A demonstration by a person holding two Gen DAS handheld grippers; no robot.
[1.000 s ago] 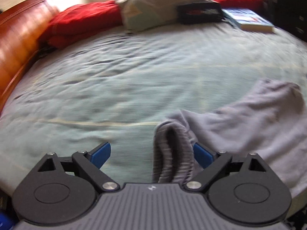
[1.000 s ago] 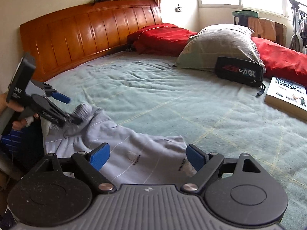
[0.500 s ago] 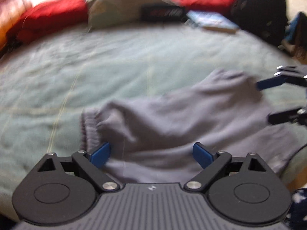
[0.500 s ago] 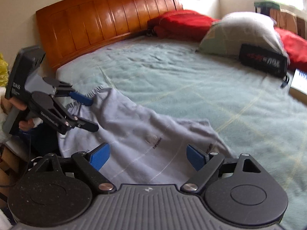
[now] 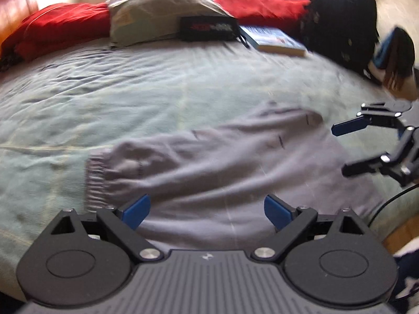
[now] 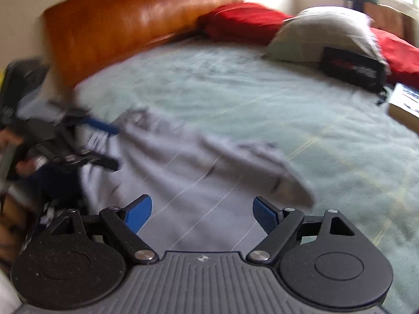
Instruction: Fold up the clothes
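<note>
- Now both of my tools hang over the near edge of the bed (image 5: 78, 83), and neither one holds cloth.
- My left hand-held gripper (image 5: 207, 210) has its blue pads spread wide; a second ago the ribbed cuff stood bunched between them, and now that cuff lies flat on the bed beyond the left pad.
- My right hand-held gripper (image 6: 201, 213) is equally wide apart, nothing pinched, poised above the pale body of the garment.
- Laid out beneath both tools is the grey sweatshirt (image 5: 222, 162), spread across the near side of the bed, its sleeve reaching leftward in the left view and its far corner slightly curled.
- To my mind the release means the spreading step is about done, and the actual folding has not begun; the next grasp likely needs an edge or sleeve.
- Farther off, well apart from the garment, lie a book (image 5: 275, 41), a black pouch (image 5: 209, 28), a grey pillow (image 5: 157, 10) and red bedding (image 5: 57, 26) by the wooden headboard (image 6: 131, 26).
</note>
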